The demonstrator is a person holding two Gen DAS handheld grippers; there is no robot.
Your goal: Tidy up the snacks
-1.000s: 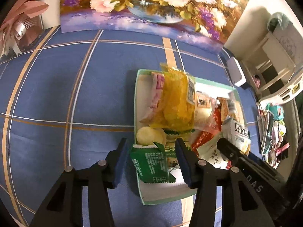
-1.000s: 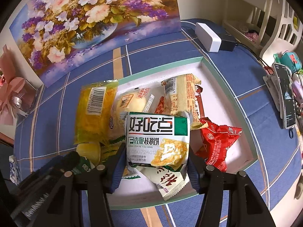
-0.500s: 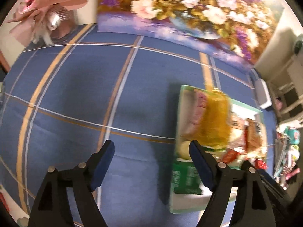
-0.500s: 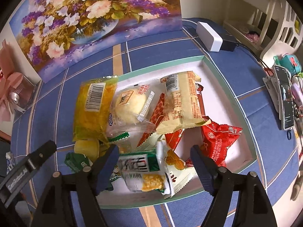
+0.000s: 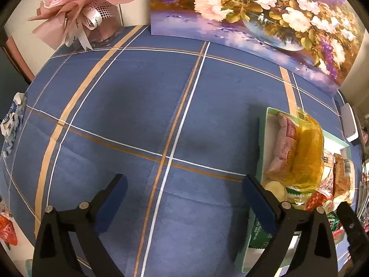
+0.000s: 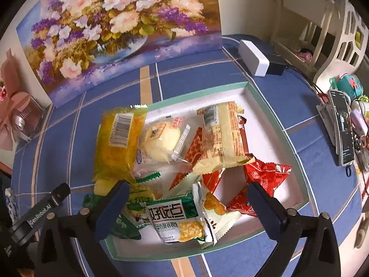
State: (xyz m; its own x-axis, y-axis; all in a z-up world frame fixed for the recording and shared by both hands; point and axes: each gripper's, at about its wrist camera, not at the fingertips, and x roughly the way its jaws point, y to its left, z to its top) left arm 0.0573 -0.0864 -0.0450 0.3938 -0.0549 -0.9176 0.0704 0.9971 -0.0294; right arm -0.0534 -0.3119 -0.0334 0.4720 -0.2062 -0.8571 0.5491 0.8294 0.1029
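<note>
A pale green tray (image 6: 276, 120) on the blue cloth holds several snack packets: a yellow one (image 6: 120, 143), a clear bun packet (image 6: 161, 143), a beige one (image 6: 221, 136) and a red one (image 6: 265, 175). My right gripper (image 6: 186, 207) hangs over the tray's near end, jaws opening. A green-and-white packet (image 6: 175, 219) lies loose between its fingers, untouched by the pads. My left gripper (image 5: 184, 198) is over bare cloth left of the tray (image 5: 263, 138), jaws opening with nothing between them. A dark green packet (image 5: 258, 233) lies in the tray corner, partly hidden by the left gripper's right-hand finger.
A flower painting (image 6: 120, 30) leans at the back, with a pink bouquet (image 5: 78, 16) beside it. A white box (image 6: 253, 57) and a phone on a stand (image 6: 343, 124) sit to the right. Loose wrappers (image 5: 11, 124) lie at the cloth's left edge.
The left gripper let go of the dark green packet in the tray and swung left over the cloth. The right gripper released the green-and-white packet, which dropped flat. Both jaws widened.
</note>
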